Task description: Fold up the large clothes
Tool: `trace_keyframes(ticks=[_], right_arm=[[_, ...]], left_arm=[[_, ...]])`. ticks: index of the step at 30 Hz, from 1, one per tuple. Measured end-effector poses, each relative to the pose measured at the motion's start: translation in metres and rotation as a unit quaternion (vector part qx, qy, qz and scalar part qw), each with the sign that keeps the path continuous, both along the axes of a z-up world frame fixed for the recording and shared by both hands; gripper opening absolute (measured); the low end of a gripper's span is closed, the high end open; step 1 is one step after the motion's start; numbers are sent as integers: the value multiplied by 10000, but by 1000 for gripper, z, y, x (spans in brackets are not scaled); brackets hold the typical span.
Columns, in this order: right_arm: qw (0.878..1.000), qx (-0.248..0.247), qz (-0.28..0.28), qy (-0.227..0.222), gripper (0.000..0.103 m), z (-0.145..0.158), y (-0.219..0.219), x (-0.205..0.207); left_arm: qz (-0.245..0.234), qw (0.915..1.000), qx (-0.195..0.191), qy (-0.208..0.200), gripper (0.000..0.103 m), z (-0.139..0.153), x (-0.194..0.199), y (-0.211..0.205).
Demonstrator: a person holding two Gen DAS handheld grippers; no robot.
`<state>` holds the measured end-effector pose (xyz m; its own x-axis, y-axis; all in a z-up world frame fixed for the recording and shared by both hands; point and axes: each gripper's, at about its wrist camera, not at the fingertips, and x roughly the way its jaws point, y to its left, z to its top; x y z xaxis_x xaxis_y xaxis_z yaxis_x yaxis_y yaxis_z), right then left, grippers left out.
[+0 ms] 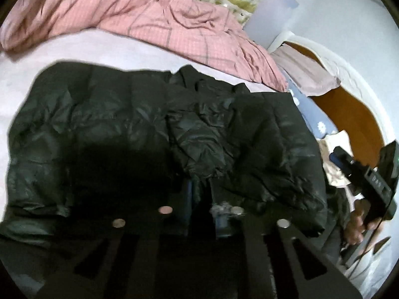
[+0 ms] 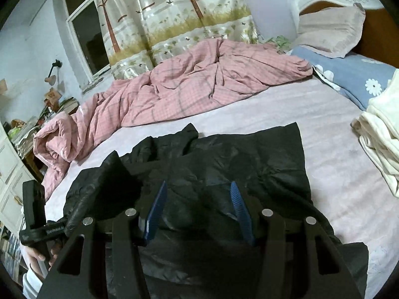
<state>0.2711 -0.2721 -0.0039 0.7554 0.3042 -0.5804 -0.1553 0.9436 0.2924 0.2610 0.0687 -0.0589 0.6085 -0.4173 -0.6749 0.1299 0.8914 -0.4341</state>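
A black puffer jacket [image 1: 124, 129] [image 2: 249, 164] lies spread on the pale pink bed sheet [image 2: 324, 114]. Its sleeve [image 1: 199, 134] is folded across the middle. My left gripper [image 1: 203, 199] is down at the jacket's near hem, its blue pads close together with dark fabric pinched between them. In the right wrist view the left gripper [image 2: 67, 224] sits at the lower left, where a flap of jacket [image 2: 112, 174] stands raised. My right gripper [image 2: 198, 184] hovers over the jacket's near edge. Its blue pads [image 2: 155, 211] stand well apart and nothing is between them.
A crumpled pink checked quilt [image 2: 187, 87] lies along the far side of the bed. Blue flowered and beige pillows [image 2: 354, 74] rest against the headboard [image 1: 349, 114]. Folded cream clothes [image 2: 379, 149] sit at the right edge. A window and a curtain [image 2: 174, 12] are behind.
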Motion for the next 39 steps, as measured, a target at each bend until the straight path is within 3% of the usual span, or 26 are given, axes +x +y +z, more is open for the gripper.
trace_keyframes(ticks=[2, 4, 8, 11, 12, 16, 18, 21, 23, 25, 26, 27, 30, 35, 39], right_arm=[[9999, -103, -75, -44, 55, 1, -1, 0], [9994, -250, -173, -138, 55, 4, -3, -1], [9982, -490, -293, -208, 55, 12, -7, -3], [9970, -750, -101, 154, 55, 9, -4, 2], [9967, -770, 38, 269, 55, 7, -2, 4], [9845, -632, 1209, 1101, 56, -8, 20, 8], [9790, -833, 1383, 1242, 63, -16, 33, 6], [9723, -1565, 1048, 1383, 63, -35, 46, 11], [9691, -1834, 762, 1462, 63, -47, 44, 18], [9713, -1773, 515, 1499, 63, -52, 34, 25], [9727, -1730, 383, 1500, 63, -53, 27, 28], [9740, -1692, 222, 1492, 63, -54, 21, 31], [9742, -1752, -167, 1412, 63, -55, 5, 36], [9789, -1562, 43, 1318, 63, -44, 1, 27], [9861, -1299, -21, 1039, 69, -21, -2, 11]], left_arm=[[211, 9987, 386, -259, 10, 13, -7, 0], [509, 9912, 1052, -626, 9, 30, -15, 1], [1409, 9584, 2302, -925, 9, 55, -28, 20], [1902, 9353, 2848, -889, 9, 62, -31, 41], [1987, 9339, 2857, -823, 10, 61, -30, 50], [2124, 9428, 2528, -455, 10, 46, -23, 73], [2019, 9406, 2697, -426, 10, 37, -20, 69], [1936, 9354, 2934, -389, 15, 29, -14, 55], [1988, 9369, 2852, -384, 20, 30, -15, 53], [1871, 9438, 2685, -466, 24, 33, -16, 50], [1826, 9446, 2681, -500, 30, 35, -17, 49], [1819, 9434, 2720, -545, 40, 36, -19, 48], [1783, 9386, 2869, -705, 48, 40, -24, 40], [1564, 9391, 2932, -881, 62, 44, -38, 26], [1299, 9417, 2957, -943, 81, 46, -46, 13]])
